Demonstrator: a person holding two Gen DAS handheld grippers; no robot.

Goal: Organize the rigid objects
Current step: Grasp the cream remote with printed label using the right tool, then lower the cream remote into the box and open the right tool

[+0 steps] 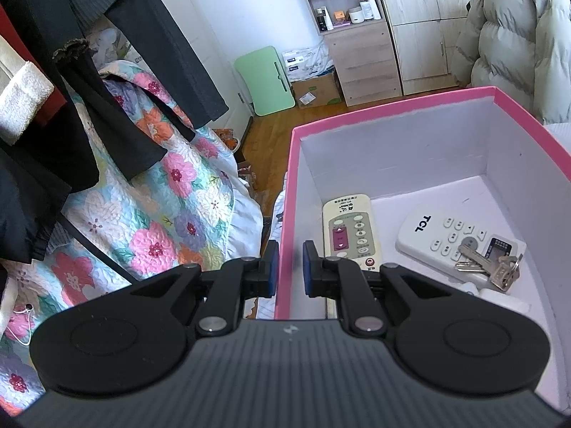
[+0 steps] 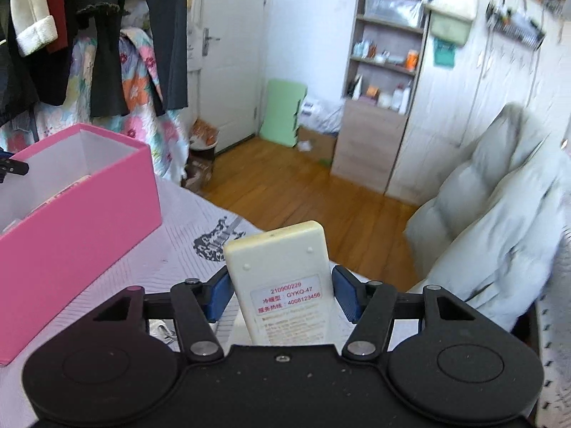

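A pink box (image 1: 392, 107) with a white inside stands on the bed. It holds a cream remote with a pink panel (image 1: 351, 232), a white TCL remote (image 1: 446, 239) and a bunch of keys (image 1: 489, 264) lying on that remote. My left gripper (image 1: 289, 267) is shut on the box's near-left wall, one blue pad on each side. In the right wrist view my right gripper (image 2: 282, 296) is shut on a cream remote (image 2: 282, 267), back side up with a red-lettered label, held above the sheet to the right of the pink box (image 2: 82, 214).
The bed sheet (image 2: 178, 249) has a guitar print. A pale puffy jacket (image 2: 499, 214) lies at the right. Dark clothes (image 1: 71, 71) hang over a floral quilt (image 1: 142, 214) at the left. Beyond are a wooden floor (image 2: 303, 185) and a shelf cabinet (image 1: 357, 35).
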